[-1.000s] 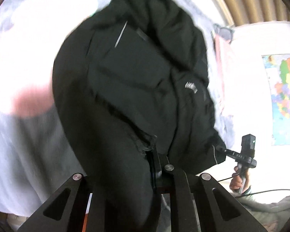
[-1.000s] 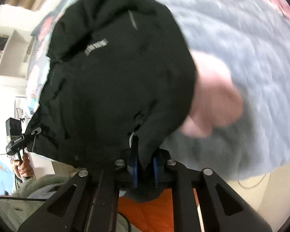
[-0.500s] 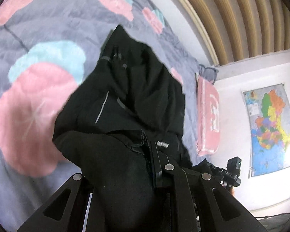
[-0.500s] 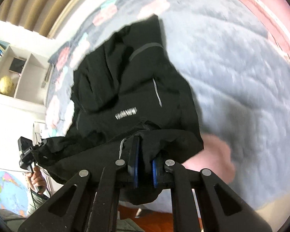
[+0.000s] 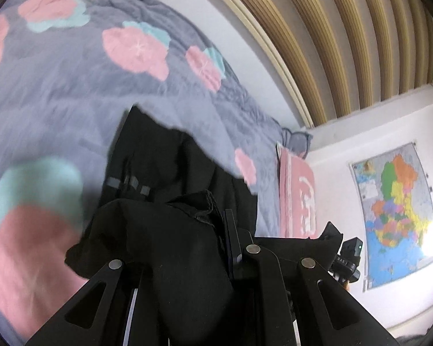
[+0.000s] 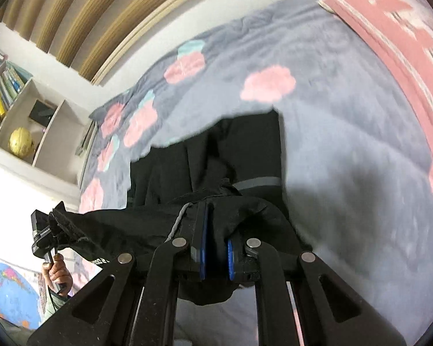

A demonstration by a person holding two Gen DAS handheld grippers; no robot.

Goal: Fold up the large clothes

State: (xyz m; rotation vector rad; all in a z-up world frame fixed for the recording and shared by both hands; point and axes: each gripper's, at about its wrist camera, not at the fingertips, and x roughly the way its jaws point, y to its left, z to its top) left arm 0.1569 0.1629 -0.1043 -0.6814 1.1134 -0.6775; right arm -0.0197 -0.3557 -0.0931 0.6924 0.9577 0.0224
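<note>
A large black garment [image 5: 158, 173] with grey reflective strips lies partly on the grey flowered bedspread [image 5: 72, 92], its near edge lifted and stretched between both grippers. My left gripper [image 5: 216, 230] is shut on a bunched corner of the cloth, which hides its left finger. In the right wrist view the garment [image 6: 216, 150] trails away over the bedspread [image 6: 346, 132], and my right gripper [image 6: 216, 230] is shut on its edge between blue pads. The far gripper in each view, right gripper [image 5: 346, 259] and left gripper [image 6: 43, 236], pinches the opposite corner, with a hand [image 6: 56, 271] on the handle.
A pink pillow [image 5: 297, 196] lies at the head of the bed, also as the pink pillow [image 6: 389, 43]. A map [image 5: 395, 219] hangs on the white wall. A shelf with books and a gold globe [image 6: 21, 141] stands beside the bed. A slatted wooden panel [image 5: 332, 43] backs the bed.
Both grippers have risen and drawn back with the garment's edge. The black cloth now fills less of each view, and much more of the bedspread and the room shows.
</note>
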